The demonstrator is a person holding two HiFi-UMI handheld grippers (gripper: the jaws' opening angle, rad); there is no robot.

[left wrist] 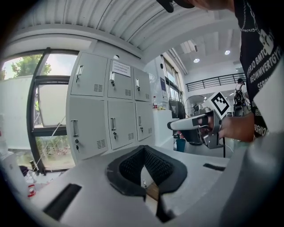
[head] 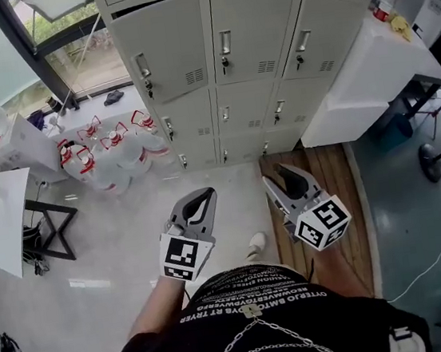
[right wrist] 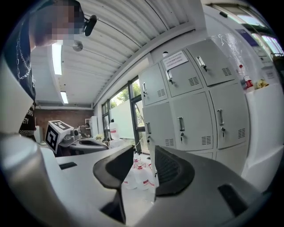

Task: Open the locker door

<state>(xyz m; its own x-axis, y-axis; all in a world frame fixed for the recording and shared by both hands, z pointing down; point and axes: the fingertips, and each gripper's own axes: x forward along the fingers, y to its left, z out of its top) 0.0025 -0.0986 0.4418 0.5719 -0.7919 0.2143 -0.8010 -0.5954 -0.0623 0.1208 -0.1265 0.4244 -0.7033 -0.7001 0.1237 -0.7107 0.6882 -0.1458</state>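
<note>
1. The lockers (head: 223, 46) stand straight ahead of the person, well apart from both claws. Every door in view looks closed, though the leftmost door (head: 163, 46) of the large row shows a dark gap along its top edge.
2. Each door has an upright handle (head: 225, 43) at its left edge, so the doors probably hinge on the right and swing outward toward the person.
3. The left claw (head: 204, 193) is held low near the body with its tips together and nothing between them.
4. The right claw (head: 280, 173) stands partly open and empty, level with the left. Neither is clearly nearer, and which door is meant I cannot tell.
5. Bare floor (head: 205, 177) lies between the claws and the lockers.
6. Water jugs (head: 113, 157) crowd the left, and a white desk (head: 368, 71) closes in the right, so the open approach is through the middle.
</note>
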